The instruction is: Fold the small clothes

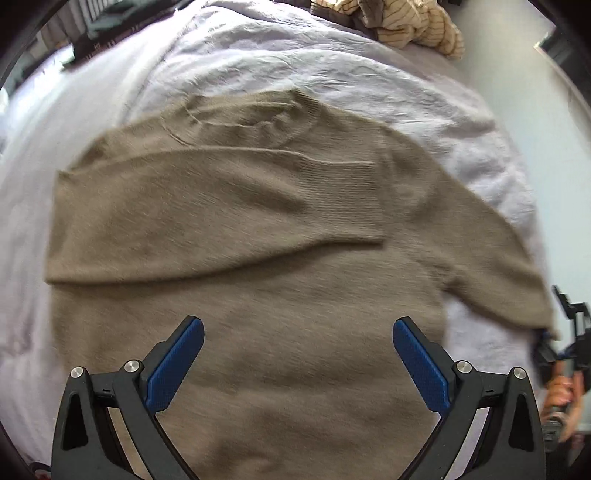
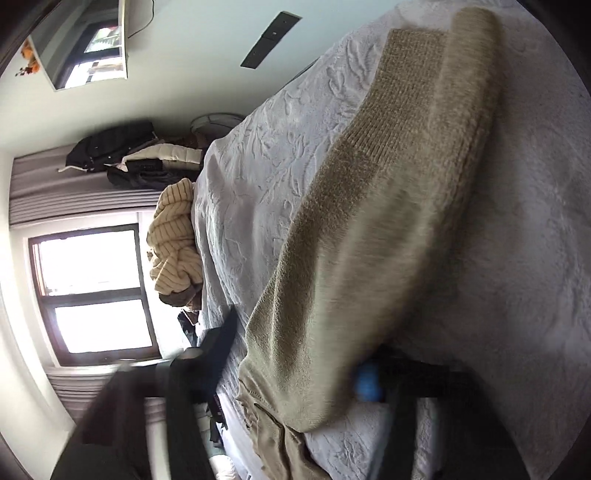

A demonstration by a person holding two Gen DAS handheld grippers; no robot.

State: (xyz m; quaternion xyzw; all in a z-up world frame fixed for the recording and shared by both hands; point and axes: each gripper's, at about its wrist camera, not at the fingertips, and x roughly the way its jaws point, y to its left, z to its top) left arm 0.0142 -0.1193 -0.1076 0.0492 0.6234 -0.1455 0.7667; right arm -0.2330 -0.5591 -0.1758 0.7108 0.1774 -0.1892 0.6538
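Observation:
A tan knit sweater (image 1: pixel 258 258) lies flat on the pale lilac bedspread (image 1: pixel 332 74), neck at the far side. Its left sleeve (image 1: pixel 221 206) is folded across the chest. Its right sleeve (image 1: pixel 491 258) stretches out to the right edge, where my right gripper (image 1: pixel 546 343) holds its end. My left gripper (image 1: pixel 297 343) is open and empty above the sweater's lower body, blue pads (image 1: pixel 177 365) spread wide. In the right wrist view the sleeve (image 2: pixel 369 240) runs away from my right gripper (image 2: pixel 303 391), whose jaws are closed on the cuff; one blue pad (image 2: pixel 367 382) shows.
A cream striped garment (image 1: pixel 413 26) is heaped at the far edge of the bed, also seen in the right wrist view (image 2: pixel 173 243). Beyond the bed are a window (image 2: pixel 92 291), dark jackets (image 2: pixel 122 155) and a wall-mounted screen (image 2: pixel 85 44).

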